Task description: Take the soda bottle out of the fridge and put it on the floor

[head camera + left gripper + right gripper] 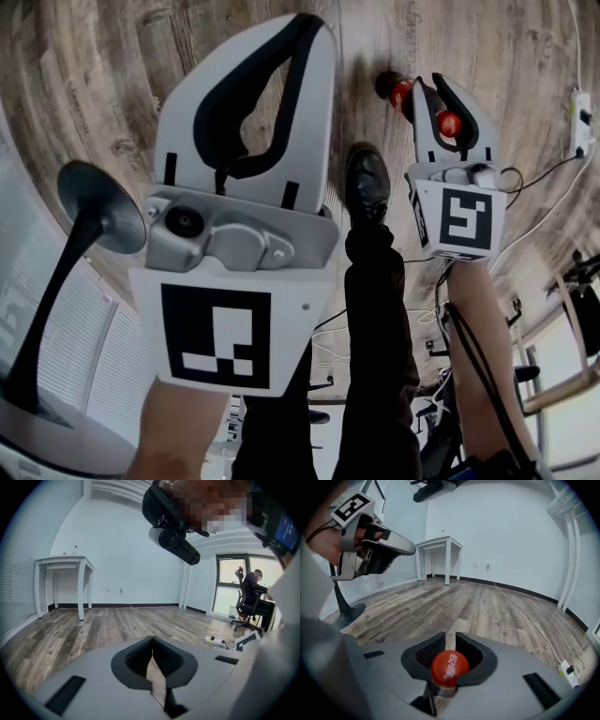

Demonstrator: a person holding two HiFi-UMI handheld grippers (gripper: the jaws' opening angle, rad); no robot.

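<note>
Two grippers: left gripper [309, 21], right gripper [441, 84]. One soda bottle [449, 668]. One table [63, 562]. One power strip [216, 641].

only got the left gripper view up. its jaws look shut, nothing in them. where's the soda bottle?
Observer: In the right gripper, which is shut on the neck of the soda bottle just under its red cap.
Operator: Is it down yet?
Observer: Contact can't be told. The head view shows the bottle's body pointing down at the wood floor.
Operator: Anything near the drop spot?
Observer: A person's black shoe stands on the floor close beside the bottle.
</note>
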